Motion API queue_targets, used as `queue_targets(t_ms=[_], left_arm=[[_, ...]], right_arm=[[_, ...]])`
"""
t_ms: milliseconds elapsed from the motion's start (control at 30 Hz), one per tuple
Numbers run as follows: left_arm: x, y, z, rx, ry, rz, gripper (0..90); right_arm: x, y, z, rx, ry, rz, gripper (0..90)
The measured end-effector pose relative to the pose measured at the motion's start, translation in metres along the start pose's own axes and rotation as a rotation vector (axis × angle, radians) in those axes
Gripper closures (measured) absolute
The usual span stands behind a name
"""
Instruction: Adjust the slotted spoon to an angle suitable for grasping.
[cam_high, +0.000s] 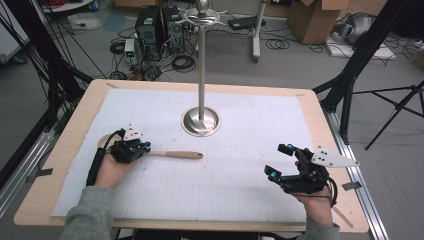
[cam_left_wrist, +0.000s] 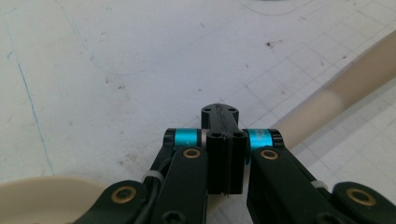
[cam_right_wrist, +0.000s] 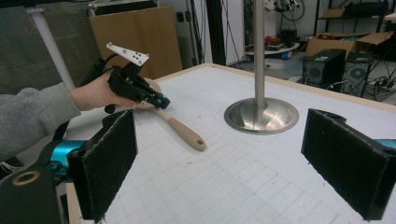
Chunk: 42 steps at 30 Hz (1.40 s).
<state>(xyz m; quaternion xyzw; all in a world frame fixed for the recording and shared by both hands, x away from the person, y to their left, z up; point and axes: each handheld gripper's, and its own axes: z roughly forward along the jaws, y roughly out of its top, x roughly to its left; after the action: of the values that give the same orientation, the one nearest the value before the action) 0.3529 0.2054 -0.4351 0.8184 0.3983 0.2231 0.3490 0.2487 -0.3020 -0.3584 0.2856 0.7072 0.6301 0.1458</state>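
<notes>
Spoon: a wooden spoon (cam_high: 176, 154) lay on the tabletop (cam_high: 65, 165) near the metal stand (cam_high: 201, 120).
Handling: likely light, stiff, smooth; the round handle could roll, so take hold mid-handle.
Left claw (cam_high: 145, 147): pressed together just beside the handle, pinching nothing.
Right claw (cam_high: 280, 161): spread wide, well apart.

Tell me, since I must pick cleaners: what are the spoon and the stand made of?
The spoon looks like pale, unvarnished wood: matte tan, rounded handle with a hanging hole. The stand appears to be polished metal, probably steel: its base and pole mirror the room.
</notes>
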Motion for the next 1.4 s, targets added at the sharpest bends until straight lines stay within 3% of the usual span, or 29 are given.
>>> queue_targets(t_ms=[200, 433, 700, 867, 1167, 1400], left_arm=[[0.001, -0.001, 0.004, 0.015, -0.003, -0.015, 89.5], [0.000, -0.005, -0.001, 0.028, 0.009, -0.012, 89.7], [-0.002, -0.020, -0.014, -0.005, 0.019, -0.036, 89.8], [-0.001, -0.029, -0.024, -0.004, 0.022, -0.043, 89.7], [-0.005, -0.050, -0.052, 0.011, 0.058, -0.005, 89.8], [-0.004, -0.070, -0.071, -0.009, 0.064, -0.007, 89.8]], right_arm=[[0.000, 0.000, -0.001, 0.001, 0.001, 0.000, 9.6], [0.000, 0.000, 0.000, -0.001, 0.000, 0.000, 9.6], [0.000, 0.000, 0.001, 0.004, 0.003, 0.001, 9.6], [0.001, 0.000, 0.001, 0.004, 0.003, -0.003, 9.6], [0.001, 0.001, 0.004, 0.006, 0.008, -0.005, 9.6], [0.002, 0.002, 0.006, 0.011, 0.015, -0.006, 9.6]])
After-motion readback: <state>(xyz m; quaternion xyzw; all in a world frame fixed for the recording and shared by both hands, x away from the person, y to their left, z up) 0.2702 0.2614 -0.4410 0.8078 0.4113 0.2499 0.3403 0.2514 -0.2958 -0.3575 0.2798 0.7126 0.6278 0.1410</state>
